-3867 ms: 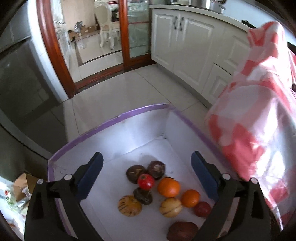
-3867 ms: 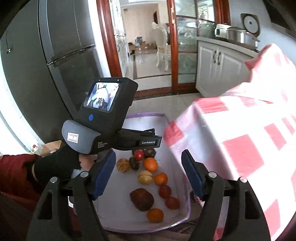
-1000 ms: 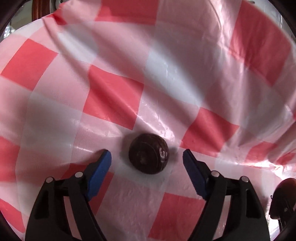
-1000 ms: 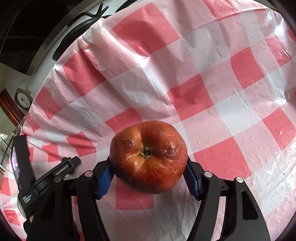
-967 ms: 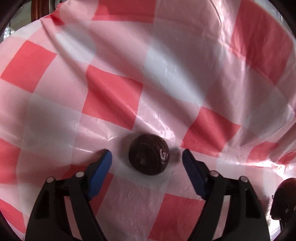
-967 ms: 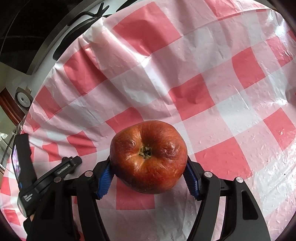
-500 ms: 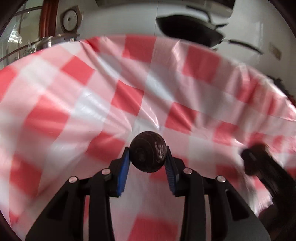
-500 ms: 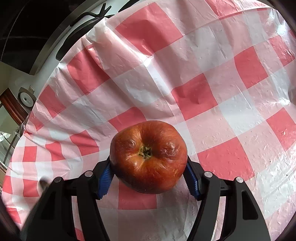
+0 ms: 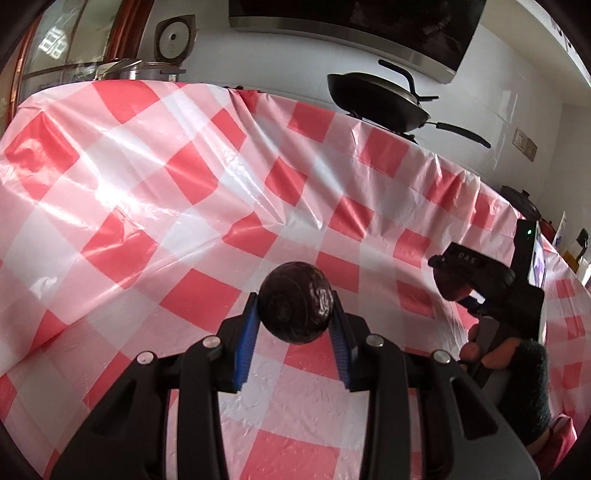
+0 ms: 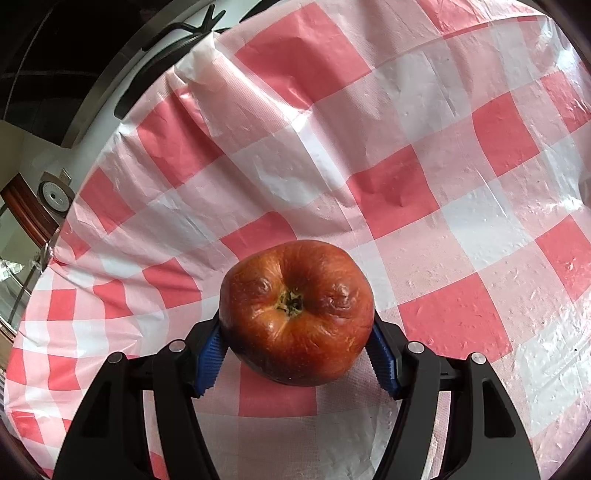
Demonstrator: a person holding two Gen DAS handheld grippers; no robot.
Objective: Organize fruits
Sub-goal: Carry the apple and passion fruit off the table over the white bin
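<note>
My left gripper [image 9: 294, 325] is shut on a small dark purple round fruit [image 9: 295, 302] and holds it above the red-and-white checked tablecloth [image 9: 155, 206]. My right gripper [image 10: 297, 339] is shut on a large wrinkled red apple [image 10: 296, 312], stem end facing the camera, just over the same cloth [image 10: 424, 177]. The right gripper also shows at the right of the left wrist view [image 9: 476, 277], with a dark red fruit between its fingers.
A black wok [image 9: 376, 99] sits on the stove behind the covered table, under a range hood [image 9: 351, 22]. A rice cooker [image 9: 173, 37] stands at the back left. The cloth is creased and drapes over the table's edges.
My left gripper has closed on the dark fruit that lay on the cloth and lifted it, tilting up so the kitchen wall shows. The right gripper holds the apple nearly still.
</note>
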